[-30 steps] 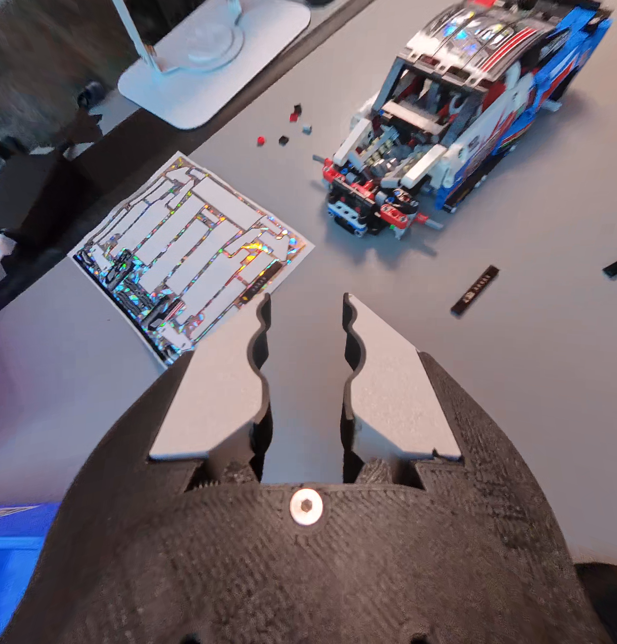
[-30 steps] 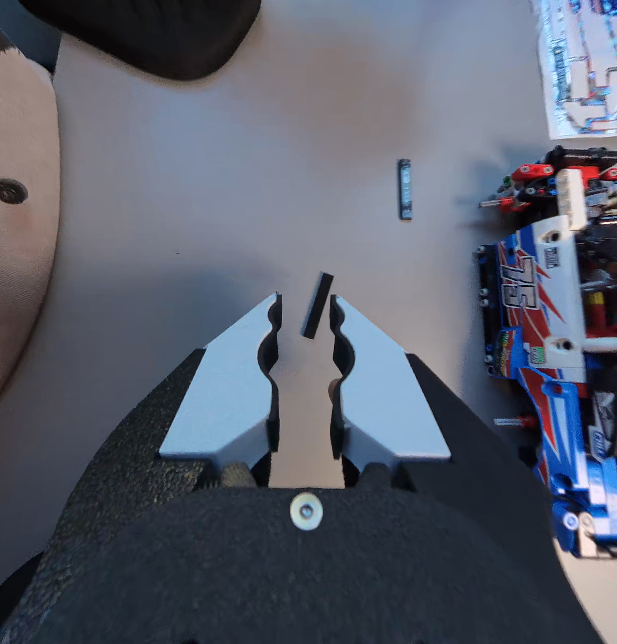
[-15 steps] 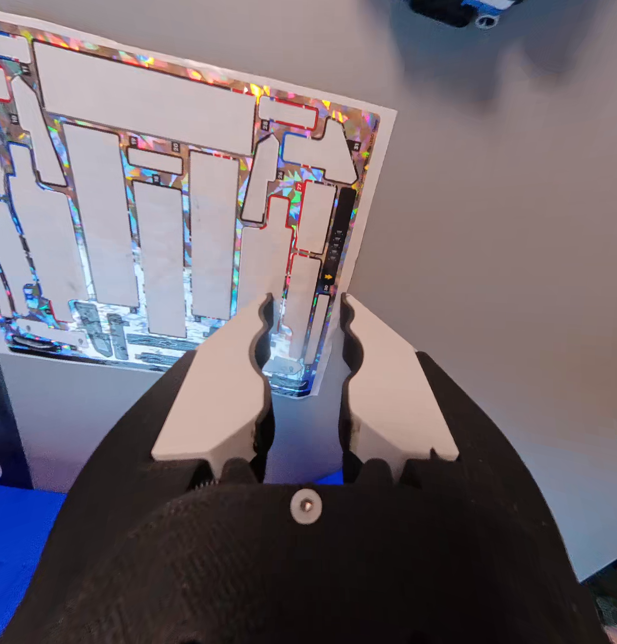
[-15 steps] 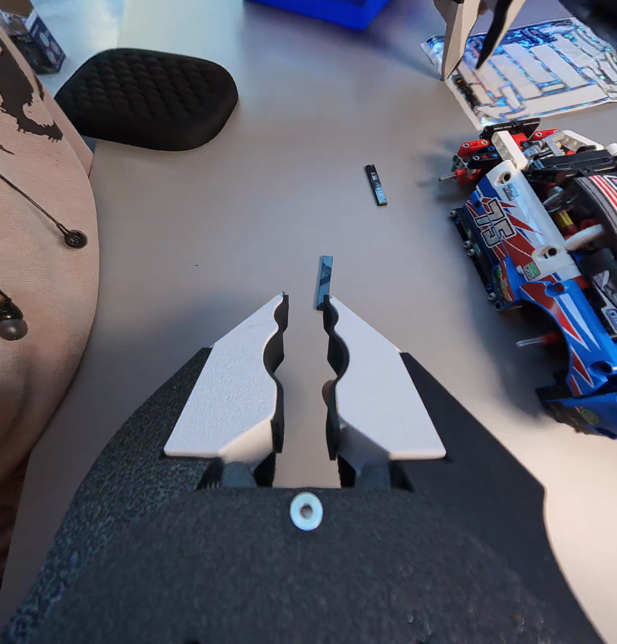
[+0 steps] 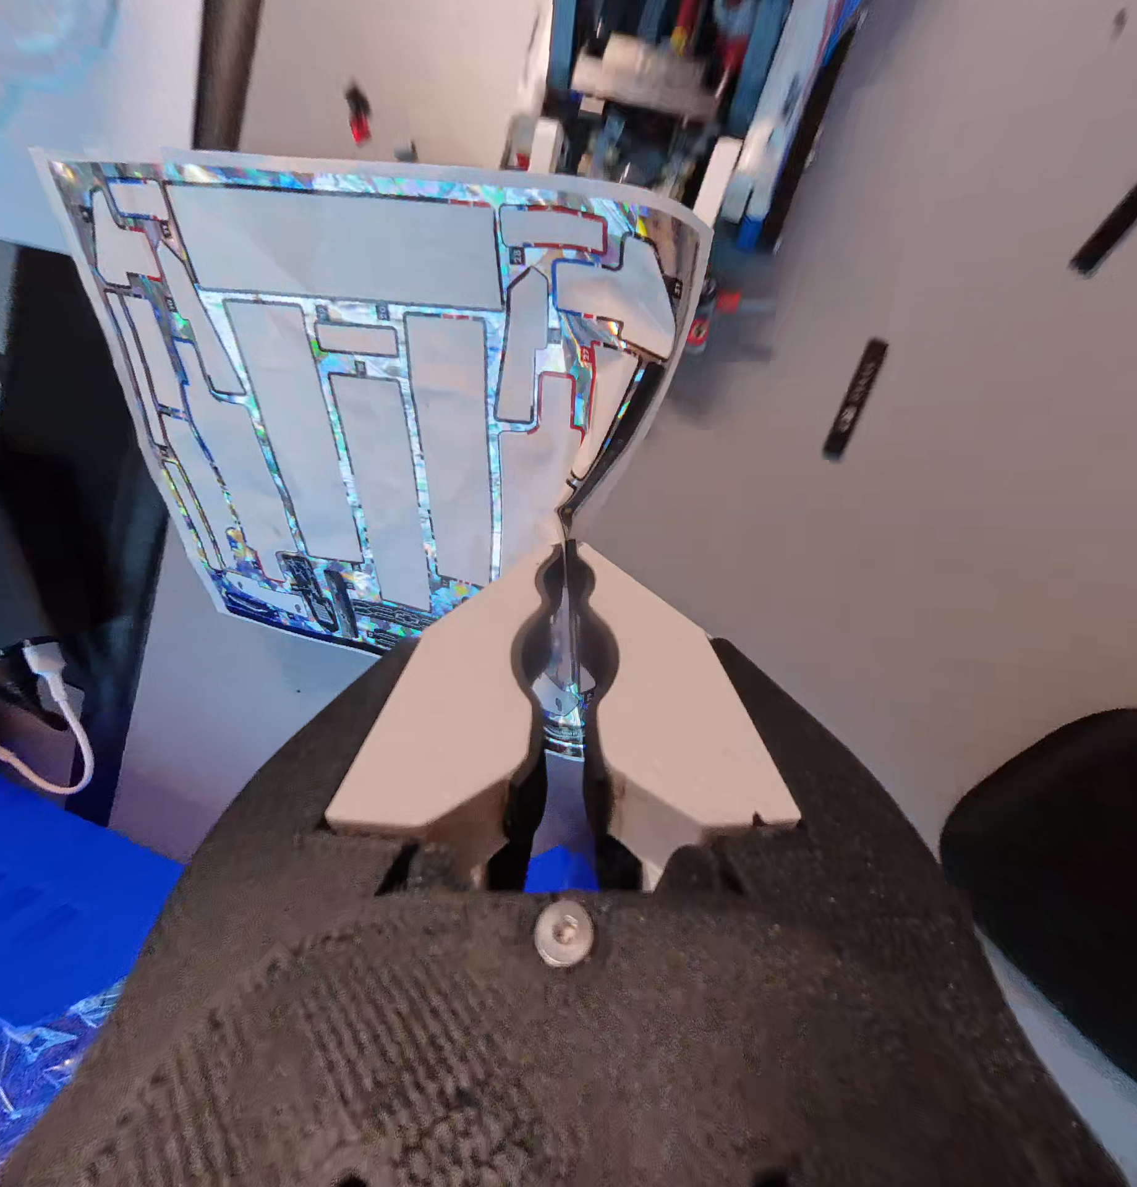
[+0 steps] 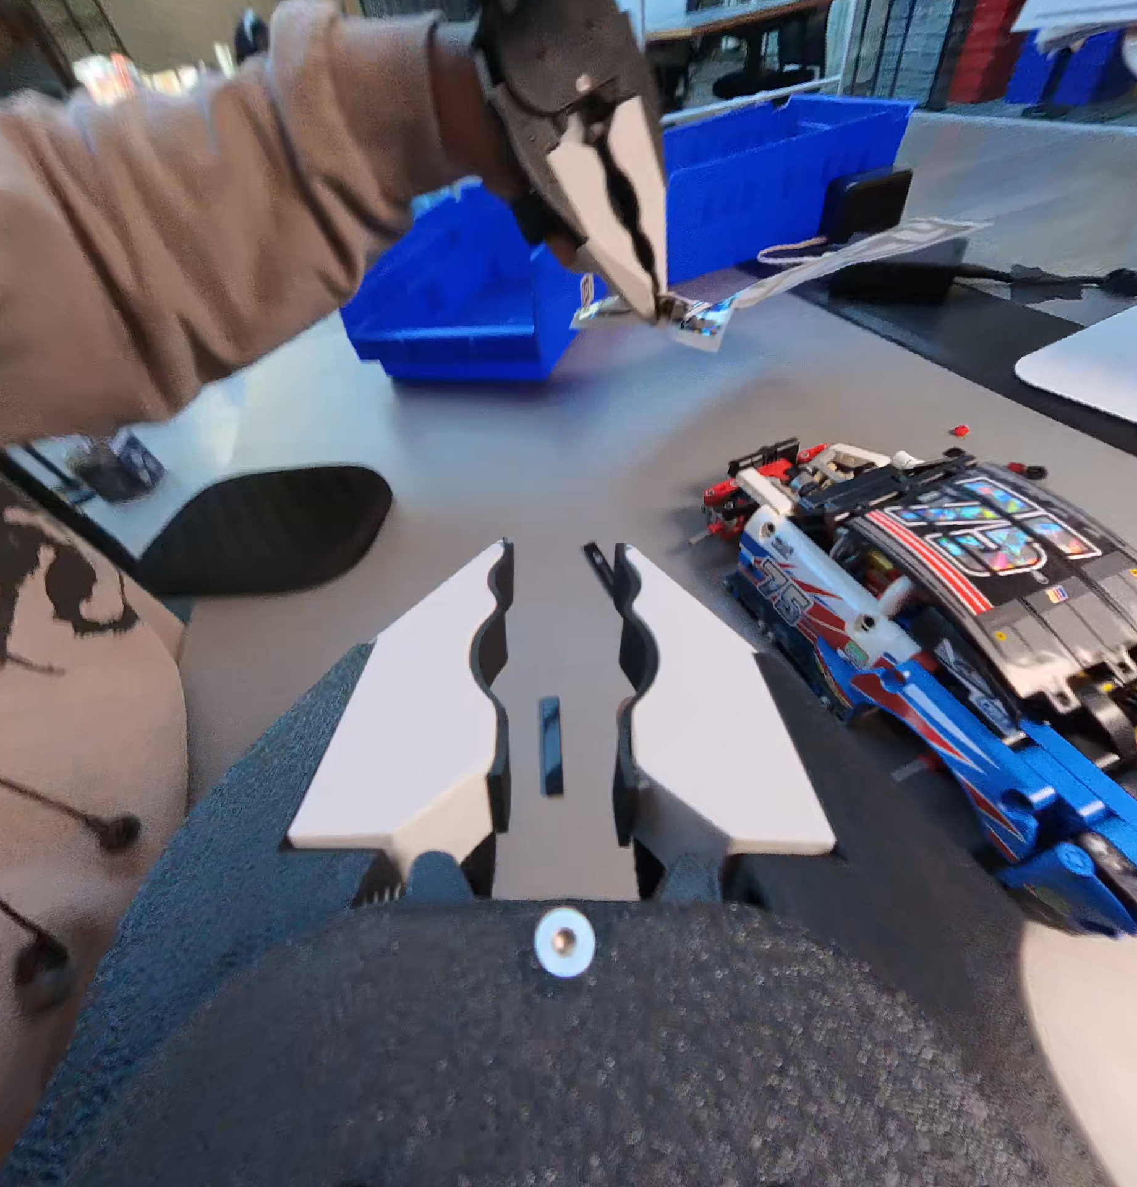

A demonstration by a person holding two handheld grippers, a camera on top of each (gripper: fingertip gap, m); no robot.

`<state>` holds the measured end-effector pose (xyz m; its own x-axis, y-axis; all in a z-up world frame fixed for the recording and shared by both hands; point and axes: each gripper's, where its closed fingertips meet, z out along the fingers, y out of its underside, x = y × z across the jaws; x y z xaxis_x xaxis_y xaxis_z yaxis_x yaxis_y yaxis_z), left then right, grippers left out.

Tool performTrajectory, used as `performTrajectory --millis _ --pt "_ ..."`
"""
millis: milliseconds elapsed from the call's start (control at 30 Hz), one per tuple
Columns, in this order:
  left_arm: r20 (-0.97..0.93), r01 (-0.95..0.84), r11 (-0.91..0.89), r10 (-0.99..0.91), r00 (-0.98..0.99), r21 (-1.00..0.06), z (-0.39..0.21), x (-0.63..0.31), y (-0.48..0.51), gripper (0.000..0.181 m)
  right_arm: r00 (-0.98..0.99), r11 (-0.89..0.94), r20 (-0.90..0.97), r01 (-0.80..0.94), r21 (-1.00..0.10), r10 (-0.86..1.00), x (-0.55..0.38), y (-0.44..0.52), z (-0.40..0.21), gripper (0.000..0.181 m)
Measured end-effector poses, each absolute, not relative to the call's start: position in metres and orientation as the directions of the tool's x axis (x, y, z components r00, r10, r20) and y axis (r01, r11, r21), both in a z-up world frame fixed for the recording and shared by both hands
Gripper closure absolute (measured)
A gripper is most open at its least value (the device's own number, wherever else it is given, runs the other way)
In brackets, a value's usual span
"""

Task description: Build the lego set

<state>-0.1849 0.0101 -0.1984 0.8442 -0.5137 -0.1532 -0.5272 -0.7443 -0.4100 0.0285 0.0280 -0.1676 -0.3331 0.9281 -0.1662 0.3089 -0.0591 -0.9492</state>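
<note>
My left gripper is shut on a corner of the holographic sticker sheet and holds it lifted off the grey table; it also shows in the right wrist view with the sheet hanging from it. My right gripper is open above the table, with a small black flat piece lying between its fingers. A second black flat piece lies by the right fingertip; in the left wrist view it lies at the right. The blue, white and black lego race car stands to the right.
A blue bin stands at the back of the table. A black padded rest lies at the left. A white stand base is at the far right. Small loose pieces lie behind the car. A person's beige sleeve reaches across. Left tips to right tips: about 20 cm.
My left gripper has shut on the sticker sheet's corner and lifted it off the table. My right gripper has moved forward over the black flat piece, which now lies between its fingers.
</note>
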Motion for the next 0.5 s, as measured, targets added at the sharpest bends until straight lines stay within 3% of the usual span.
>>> performTrajectory --millis 133,233,267,333,400,500 --pt "-0.267 -0.565 -0.653 -0.505 0.821 -0.505 -0.159 -0.127 0.007 0.181 -0.297 -0.332 -0.381 0.203 -0.921 0.875 -0.009 0.029 -0.127 0.132" --pt "-0.294 -0.578 -0.575 -0.515 0.806 -0.578 -0.145 -0.081 0.004 0.181 -0.255 -0.337 -0.371 0.167 -0.927 0.893 -0.03 0.023 -0.115 0.124" --pt "-0.3 -0.581 -0.554 -0.518 0.801 -0.596 -0.142 -0.069 0.003 0.181 -0.252 -0.336 -0.369 0.164 -0.927 0.895 -0.034 0.02 -0.114 0.133" --pt "-0.295 -0.572 -0.518 -0.521 0.801 -0.636 -0.137 -0.051 0.0 0.181 -0.307 -0.366 -0.399 0.161 -0.917 0.864 -0.033 0.009 -0.109 0.169" --pt "-0.256 -0.539 -0.489 -0.532 0.807 -0.685 -0.133 -0.042 -0.006 0.18 -0.375 -0.405 -0.446 0.187 -0.895 0.813 -0.025 0.003 -0.105 0.174" --pt "-0.071 -0.358 -0.385 -0.59 0.805 -0.851 -0.112 -0.021 -0.016 0.167 -0.544 -0.585 -0.587 0.202 -0.786 0.6 -0.001 0.0 -0.08 0.178"
